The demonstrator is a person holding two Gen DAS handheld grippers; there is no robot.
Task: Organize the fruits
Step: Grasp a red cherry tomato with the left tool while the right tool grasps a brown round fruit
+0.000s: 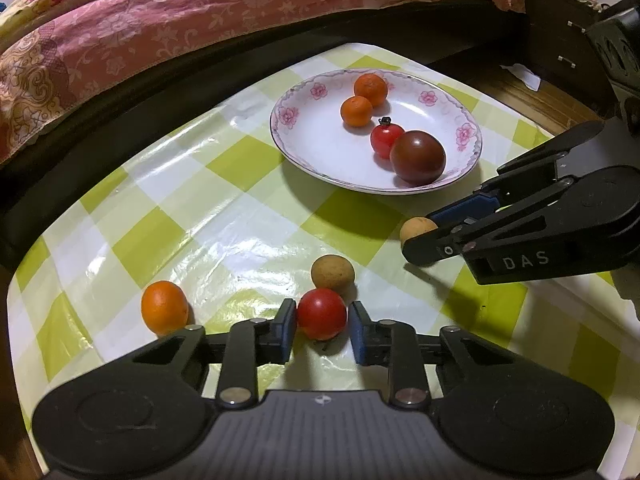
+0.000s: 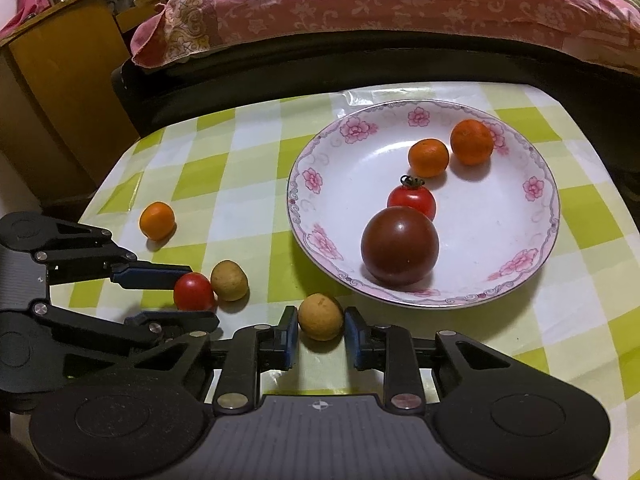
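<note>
- The lower part of both wrist views is taken up by each tool's own black body, and the table [image 2: 248, 152] beneath is hidden there
- The far edge of the table is bounded by a dark bed frame; the pink bedspread [image 1: 168, 12] is cut off at the top of the frame
- The left tool [image 1: 322, 322] is held low over the table, its blue pads set either side of a small red tomato [image 1: 321, 313]; a narrow gap is seen on the right side, so contact cannot be confirmed and the tool is judged released
- The right tool [image 2: 321, 326] is held low and level, its pads flanking a tan round fruit [image 2: 320, 317]; whether it is gripped cannot be told
- A second tan fruit [image 1: 333, 274] is noted just behind the red tomato, and a loose orange [image 1: 164, 307] lies to the left
- The flowered plate [image 2: 320, 184] is seen to hold two oranges, a stemmed red tomato and a dark tomato [image 2: 399, 245]
</note>
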